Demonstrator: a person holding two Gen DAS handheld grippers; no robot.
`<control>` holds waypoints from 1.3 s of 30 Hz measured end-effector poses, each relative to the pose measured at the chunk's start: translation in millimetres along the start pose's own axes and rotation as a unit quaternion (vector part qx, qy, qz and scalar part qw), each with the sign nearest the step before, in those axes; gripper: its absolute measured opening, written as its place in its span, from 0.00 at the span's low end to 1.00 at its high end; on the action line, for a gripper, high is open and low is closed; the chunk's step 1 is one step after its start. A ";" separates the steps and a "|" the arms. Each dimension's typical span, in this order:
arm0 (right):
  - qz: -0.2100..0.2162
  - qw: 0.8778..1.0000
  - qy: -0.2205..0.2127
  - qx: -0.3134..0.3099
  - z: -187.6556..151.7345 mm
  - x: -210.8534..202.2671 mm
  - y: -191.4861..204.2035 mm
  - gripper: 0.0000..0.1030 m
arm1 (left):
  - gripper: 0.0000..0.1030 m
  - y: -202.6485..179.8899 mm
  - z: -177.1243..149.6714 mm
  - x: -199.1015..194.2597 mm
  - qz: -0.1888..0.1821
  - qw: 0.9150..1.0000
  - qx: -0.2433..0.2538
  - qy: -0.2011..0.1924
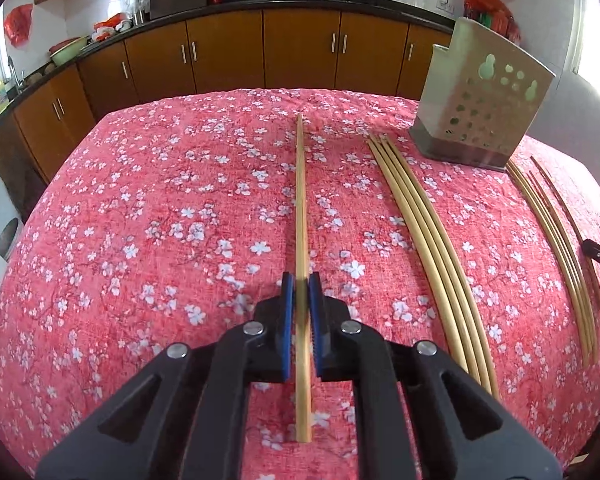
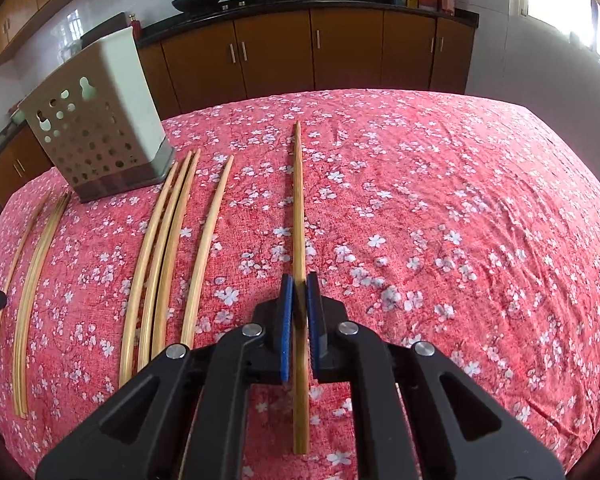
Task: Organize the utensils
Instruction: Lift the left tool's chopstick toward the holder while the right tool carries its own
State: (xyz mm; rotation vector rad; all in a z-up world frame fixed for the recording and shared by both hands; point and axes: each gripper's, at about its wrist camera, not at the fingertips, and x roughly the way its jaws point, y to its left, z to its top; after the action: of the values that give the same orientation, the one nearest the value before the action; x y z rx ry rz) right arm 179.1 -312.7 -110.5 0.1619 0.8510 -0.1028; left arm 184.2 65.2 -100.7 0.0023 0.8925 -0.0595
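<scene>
Chopsticks fill both our hands: the left gripper (image 1: 301, 284) pinches one chopstick (image 1: 300, 200), the right gripper (image 2: 299, 286) pinches another chopstick (image 2: 299, 200). More chopsticks (image 2: 168, 256) lie on the tablecloth (image 2: 440, 220). Next, we think, we tip each into the holder (image 2: 96, 128).

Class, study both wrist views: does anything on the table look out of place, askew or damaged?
Nothing stands out. The chopsticks lie in near-parallel groups on the tablecloth, the holder stands upright, and each gripper grips one chopstick lengthwise.
</scene>
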 end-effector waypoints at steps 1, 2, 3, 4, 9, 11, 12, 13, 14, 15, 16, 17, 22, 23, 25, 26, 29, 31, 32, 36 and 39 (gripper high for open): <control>0.001 1.000 0.000 0.000 -3.3 -3.0 -0.8 0.08 | 0.11 0.7 -2.2 -1.5 -0.001 1.000 -0.001 0.000; 0.002 1.000 0.000 -0.002 -5.3 -4.3 -0.9 0.08 | 0.11 0.6 -4.0 -3.0 -0.001 1.000 -0.002 0.000; 0.002 1.000 0.000 -0.003 -7.5 -5.8 -1.4 0.08 | 0.11 0.9 -5.4 -4.2 -0.001 1.000 -0.001 0.000; 0.003 1.000 0.001 -0.005 -11.7 -10.5 -3.7 0.08 | 0.11 0.9 -7.7 -6.5 0.000 1.000 0.000 0.000; 0.007 1.000 0.000 -0.005 -17.4 -15.2 -4.2 0.08 | 0.09 -2.5 -13.4 -10.4 0.011 1.000 0.009 0.000; 0.008 1.000 -0.001 -0.005 -18.2 -16.5 -5.0 0.08 | 0.08 -3.0 -13.1 -9.8 0.014 1.000 0.012 0.000; 0.010 1.000 0.000 -0.005 -18.1 -17.1 -5.9 0.08 | 0.08 -2.9 -12.9 -9.9 0.015 1.000 0.014 0.000; 0.013 1.000 0.001 -0.003 -18.3 -18.6 -6.8 0.08 | 0.08 -3.2 -12.9 -10.4 0.017 1.000 0.016 0.001; 0.017 1.000 0.000 -0.001 -17.4 -19.5 -6.9 0.08 | 0.08 -4.2 -12.3 -10.4 0.020 1.000 0.016 0.002; 0.019 1.000 -0.006 0.002 -17.0 -23.1 -7.9 0.08 | 0.08 -5.0 -12.0 -11.9 0.021 1.000 0.015 0.002; 0.020 1.000 -0.016 0.002 -16.1 -29.5 -9.4 0.08 | 0.08 -4.6 -11.5 -14.7 0.021 1.000 0.015 -0.002; 0.020 0.999 -0.027 0.002 -14.9 -37.6 -11.4 0.08 | 0.08 -3.4 -10.7 -19.4 0.022 1.000 0.014 -0.008; 0.029 0.997 -0.076 0.012 -6.2 -72.8 -21.4 0.08 | 0.08 4.0 3.8 -55.0 0.022 0.998 0.000 -0.064; 0.032 0.995 -0.088 0.015 -3.0 -81.0 -23.7 0.08 | 0.08 5.9 9.0 -65.5 0.020 0.996 -0.006 -0.081; 0.035 0.994 -0.105 0.021 3.3 -91.9 -25.9 0.08 | 0.08 8.7 17.3 -81.4 0.017 0.994 -0.015 -0.107; 0.038 0.992 -0.116 0.023 6.4 -99.2 -28.1 0.08 | 0.08 9.7 22.6 -90.2 0.016 0.992 -0.020 -0.122; 0.042 0.989 -0.137 0.028 15.1 -111.6 -26.5 0.08 | 0.08 11.3 37.1 -110.1 0.015 0.988 -0.028 -0.154; 0.044 0.987 -0.149 0.028 20.6 -118.7 -25.9 0.08 | 0.08 12.6 47.2 -122.9 0.013 0.984 -0.033 -0.173; 0.044 0.987 -0.154 0.027 23.2 -121.1 -24.6 0.08 | 0.07 12.6 51.8 -126.4 0.012 0.983 -0.035 -0.178; 0.043 0.984 -0.171 0.022 32.7 -129.0 -22.5 0.08 | 0.07 14.2 68.2 -135.5 0.015 0.980 -0.041 -0.195; 0.042 0.983 -0.176 0.019 40.4 -126.6 -19.6 0.08 | 0.07 17.7 79.9 -137.8 0.013 0.979 -0.046 -0.200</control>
State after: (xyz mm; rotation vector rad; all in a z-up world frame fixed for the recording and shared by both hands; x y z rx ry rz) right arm 123.1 -336.2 9.3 0.2077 0.4897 -0.0653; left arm 161.0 87.7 56.3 -0.0822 0.4919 0.0071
